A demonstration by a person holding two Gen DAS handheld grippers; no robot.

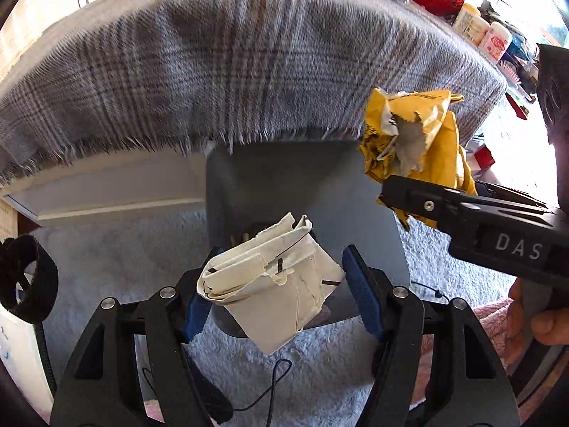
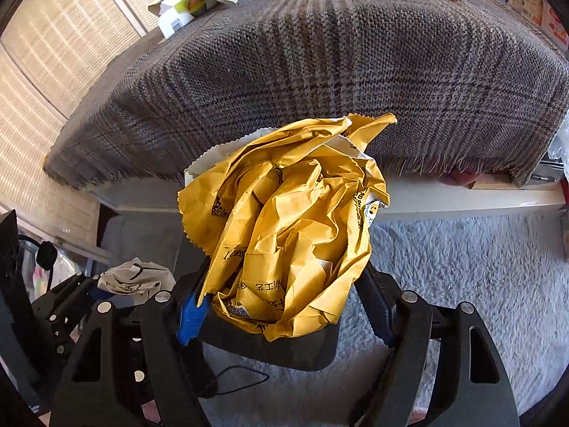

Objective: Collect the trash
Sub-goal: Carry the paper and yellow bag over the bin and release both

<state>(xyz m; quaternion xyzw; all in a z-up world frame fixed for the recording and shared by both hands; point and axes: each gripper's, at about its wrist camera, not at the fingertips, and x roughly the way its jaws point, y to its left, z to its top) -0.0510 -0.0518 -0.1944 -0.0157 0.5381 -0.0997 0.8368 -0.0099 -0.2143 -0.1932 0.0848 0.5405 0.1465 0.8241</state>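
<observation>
- Now the left gripper (image 1: 275, 293) is clamping a folded white paper (image 1: 274, 295) between its blue pads (image 1: 362, 295), holding it above the grey bin (image 1: 355, 185).
- Meanwhile the right gripper (image 2: 284, 306) is squeezing a crumpled yellow bag (image 2: 288, 235), its jaws closed against the bag's sides.
- In the left wrist view, the yellow bag (image 1: 419, 142) is hanging at 2 o'clock from the white paper, beside the fringed edge of the plaid cloth (image 1: 231, 82).
- In the right wrist view, the white paper (image 2: 135, 279) is showing at 9 o'clock from the bag, low at the left.
- Both pieces of trash are hanging over the pale shaggy rug (image 2: 462, 274), in front of the cloth-draped table.
- Boxes and bottles (image 1: 480, 32) are crowding the tabletop at 1 o'clock in the left wrist view.
</observation>
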